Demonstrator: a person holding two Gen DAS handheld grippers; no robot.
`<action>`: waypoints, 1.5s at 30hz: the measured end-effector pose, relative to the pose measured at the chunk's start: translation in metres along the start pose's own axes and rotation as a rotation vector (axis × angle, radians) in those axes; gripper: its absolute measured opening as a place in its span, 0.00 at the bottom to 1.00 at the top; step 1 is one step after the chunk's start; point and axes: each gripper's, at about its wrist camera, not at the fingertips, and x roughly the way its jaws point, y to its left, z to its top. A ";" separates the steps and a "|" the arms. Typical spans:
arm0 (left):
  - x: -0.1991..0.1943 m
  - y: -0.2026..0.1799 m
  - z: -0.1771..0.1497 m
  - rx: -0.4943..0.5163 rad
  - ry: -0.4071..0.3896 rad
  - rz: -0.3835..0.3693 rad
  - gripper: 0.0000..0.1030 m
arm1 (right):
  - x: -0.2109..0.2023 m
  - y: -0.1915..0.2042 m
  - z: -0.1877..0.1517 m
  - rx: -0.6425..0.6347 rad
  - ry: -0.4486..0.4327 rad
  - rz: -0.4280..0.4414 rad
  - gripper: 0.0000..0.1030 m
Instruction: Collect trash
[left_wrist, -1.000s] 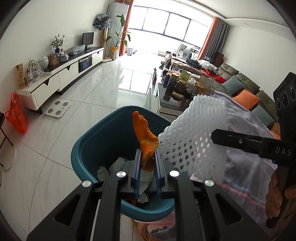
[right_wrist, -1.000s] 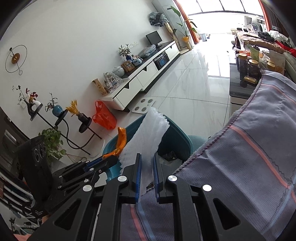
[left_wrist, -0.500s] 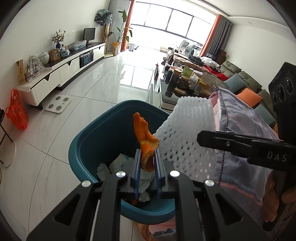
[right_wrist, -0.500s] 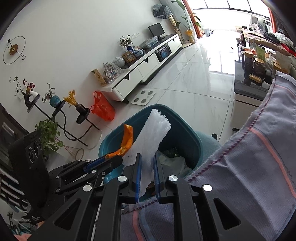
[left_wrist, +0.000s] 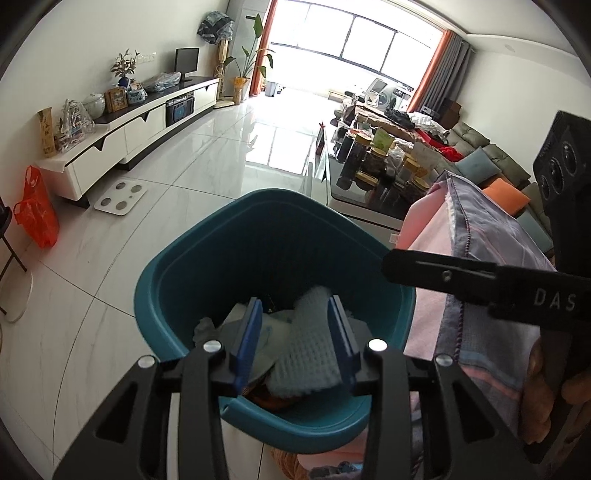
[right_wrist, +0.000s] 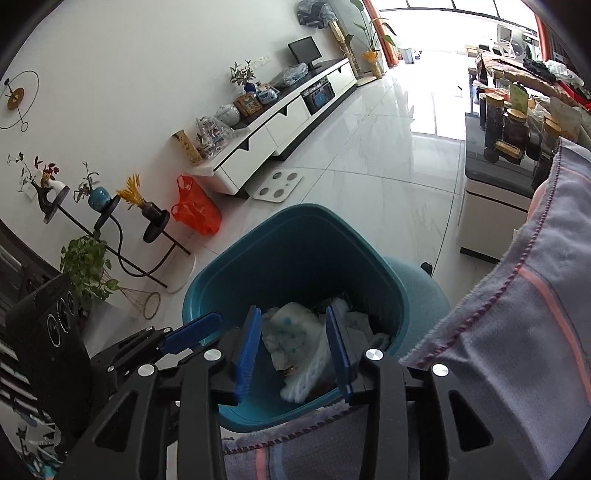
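foam netting (left_wrist: 310, 354) now in bin (left_wrist: 173, 280)

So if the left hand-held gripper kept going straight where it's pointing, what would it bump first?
Probably the white foam net lying on the trash inside the teal bin. The left hand-held gripper points down into the bin with its jaws opening and nothing between them. Depth is hard to judge.

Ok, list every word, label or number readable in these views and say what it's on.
"DAS": white letters on the right gripper's black arm, left wrist view; the word runs off the frame edge.
Jar labels on the table: too small to read.
Box on the TV cabinet: print blurred.
Nothing else legible.
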 end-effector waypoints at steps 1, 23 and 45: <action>-0.003 0.001 -0.001 -0.001 -0.008 0.001 0.41 | -0.004 -0.002 -0.001 0.008 -0.006 0.003 0.36; -0.112 -0.082 -0.042 0.146 -0.305 -0.086 0.97 | -0.190 -0.035 -0.126 -0.037 -0.425 -0.253 0.96; -0.125 -0.253 -0.093 0.370 -0.463 -0.307 0.97 | -0.317 -0.078 -0.265 0.164 -0.753 -0.756 0.96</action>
